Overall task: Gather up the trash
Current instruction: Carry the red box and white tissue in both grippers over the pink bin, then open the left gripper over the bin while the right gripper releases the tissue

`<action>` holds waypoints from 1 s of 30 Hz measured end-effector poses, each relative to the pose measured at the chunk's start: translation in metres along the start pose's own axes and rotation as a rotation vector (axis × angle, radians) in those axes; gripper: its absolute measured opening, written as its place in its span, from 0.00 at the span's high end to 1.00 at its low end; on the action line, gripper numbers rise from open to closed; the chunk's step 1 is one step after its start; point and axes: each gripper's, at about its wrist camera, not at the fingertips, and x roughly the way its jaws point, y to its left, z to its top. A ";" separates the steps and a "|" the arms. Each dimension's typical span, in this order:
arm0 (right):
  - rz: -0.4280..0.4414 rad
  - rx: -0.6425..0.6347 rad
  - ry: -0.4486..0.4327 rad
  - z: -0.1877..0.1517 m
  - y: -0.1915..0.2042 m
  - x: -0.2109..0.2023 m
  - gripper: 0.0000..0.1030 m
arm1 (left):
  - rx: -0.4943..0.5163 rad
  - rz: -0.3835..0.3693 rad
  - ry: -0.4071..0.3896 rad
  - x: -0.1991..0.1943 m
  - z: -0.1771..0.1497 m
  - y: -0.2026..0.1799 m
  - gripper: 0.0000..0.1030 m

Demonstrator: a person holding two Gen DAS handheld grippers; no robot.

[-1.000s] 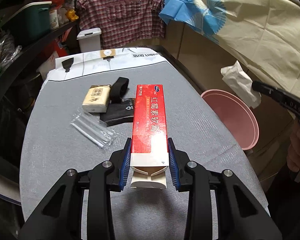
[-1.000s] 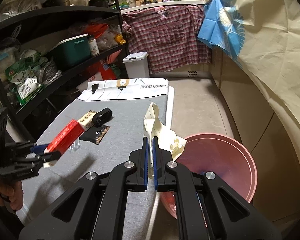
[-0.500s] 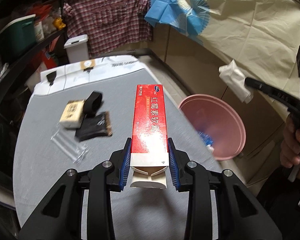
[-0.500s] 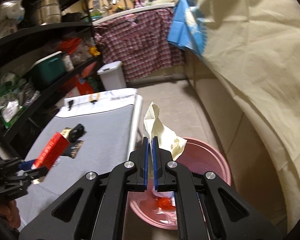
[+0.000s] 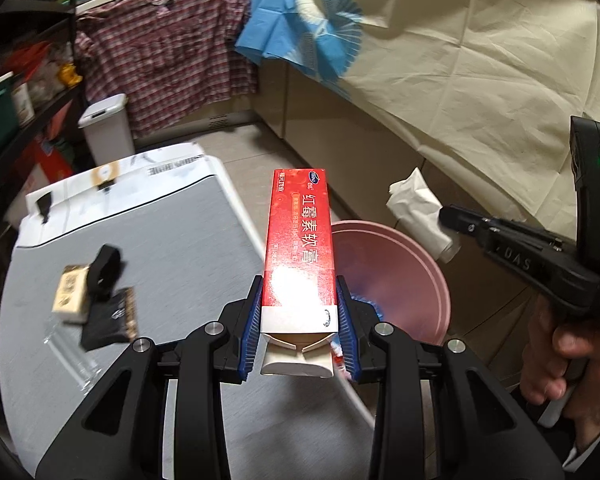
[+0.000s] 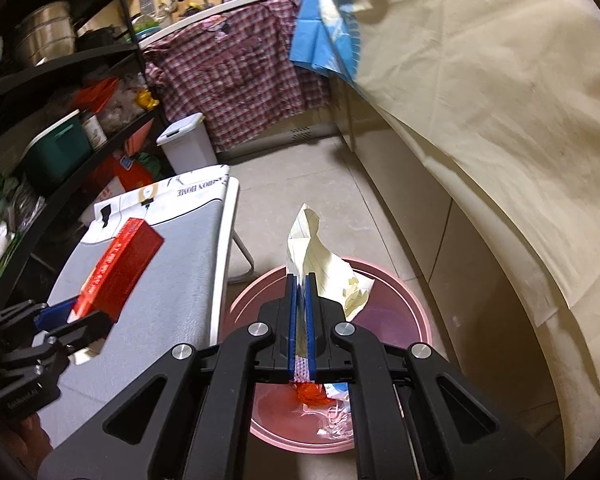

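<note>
My left gripper (image 5: 299,300) is shut on a long red carton (image 5: 301,240) and holds it level at the table's right edge, its far end over the pink bin (image 5: 424,276). The carton also shows in the right wrist view (image 6: 118,268). My right gripper (image 6: 300,284) is shut on a crumpled sheet of lined paper (image 6: 324,268) and holds it above the pink bin (image 6: 404,300). From the left wrist view the paper (image 5: 418,208) hangs over the bin's far side. The bin holds several scraps, one red.
On the grey table (image 5: 172,248) lie a small tan box (image 5: 70,294), a black strap loop (image 5: 106,268), a black packet (image 5: 110,318) and a clear wrapper (image 5: 66,344). A white pedal bin (image 6: 186,144) stands beyond the table. Shelves line the left; a cream sheet covers the right.
Both grippers have swung right, off the table toward the pink bin. The carton's far end is now over the bin and the paper is above it.
</note>
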 end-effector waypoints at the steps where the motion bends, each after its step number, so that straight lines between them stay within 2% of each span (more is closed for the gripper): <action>1: 0.000 0.013 0.002 0.000 -0.003 0.001 0.96 | 0.001 -0.004 0.002 0.003 0.003 -0.002 0.67; 10: -0.008 0.058 0.018 0.003 -0.013 0.011 0.95 | 0.019 -0.034 0.022 0.035 0.017 -0.023 0.67; 26: -0.023 0.079 0.033 0.007 -0.022 0.024 0.94 | 0.035 -0.064 0.062 0.070 0.024 -0.034 0.67; 27: -0.029 0.079 0.036 0.007 -0.023 0.026 0.93 | 0.034 -0.072 0.065 0.072 0.025 -0.035 0.67; 29: -0.043 0.089 0.039 0.006 -0.027 0.027 0.83 | 0.024 -0.080 0.070 0.073 0.027 -0.034 0.66; 30: -0.048 0.100 0.038 0.006 -0.030 0.027 0.74 | 0.017 -0.082 0.071 0.073 0.028 -0.034 0.66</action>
